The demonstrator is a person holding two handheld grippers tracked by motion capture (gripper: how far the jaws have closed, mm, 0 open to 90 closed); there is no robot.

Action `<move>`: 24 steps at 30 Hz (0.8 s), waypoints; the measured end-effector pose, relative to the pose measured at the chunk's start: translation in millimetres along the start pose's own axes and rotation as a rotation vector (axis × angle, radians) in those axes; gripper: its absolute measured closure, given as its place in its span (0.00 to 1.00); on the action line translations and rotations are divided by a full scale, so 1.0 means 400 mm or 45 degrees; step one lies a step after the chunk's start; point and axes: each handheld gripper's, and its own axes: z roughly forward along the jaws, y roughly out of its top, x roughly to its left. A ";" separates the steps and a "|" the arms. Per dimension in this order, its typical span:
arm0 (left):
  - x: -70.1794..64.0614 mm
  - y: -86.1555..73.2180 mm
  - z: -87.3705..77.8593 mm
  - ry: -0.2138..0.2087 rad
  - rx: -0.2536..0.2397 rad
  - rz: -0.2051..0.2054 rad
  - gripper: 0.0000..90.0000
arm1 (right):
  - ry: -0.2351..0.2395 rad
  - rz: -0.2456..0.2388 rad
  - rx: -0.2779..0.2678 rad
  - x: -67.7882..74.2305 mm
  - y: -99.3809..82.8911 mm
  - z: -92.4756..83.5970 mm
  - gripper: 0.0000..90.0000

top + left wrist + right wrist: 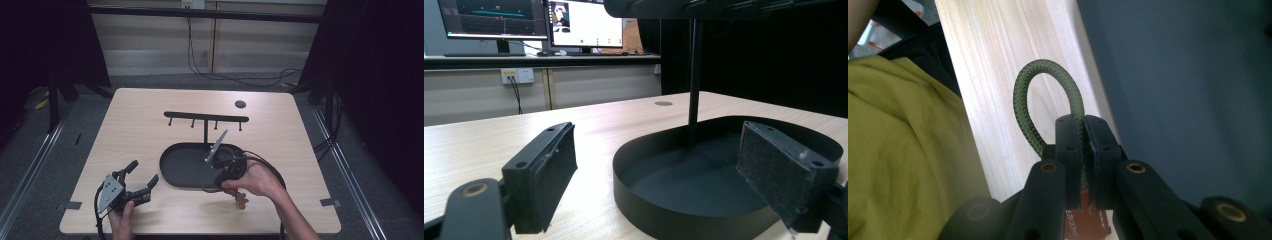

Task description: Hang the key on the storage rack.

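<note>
A black oval tray lies mid-table, and from it rises a thin pole carrying a crossbar with several hooks. My right gripper hovers at the tray's near right rim, shut on a green braided cord loop. A reddish tag and a small brown figure hang from that cord. My left gripper rests near the table's front left, open and holding nothing. Its pads frame the tray and the pole.
A small dark disc sits on the far side of the table. Grey tape marks are stuck near the front corners. A yellow-green garment is close at the left of the right gripper view. Monitors stand on a far counter.
</note>
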 end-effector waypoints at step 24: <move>0.000 0.000 0.000 0.000 -0.001 -0.001 0.17 | -0.062 -0.045 -0.001 -0.011 0.050 -0.126 0.95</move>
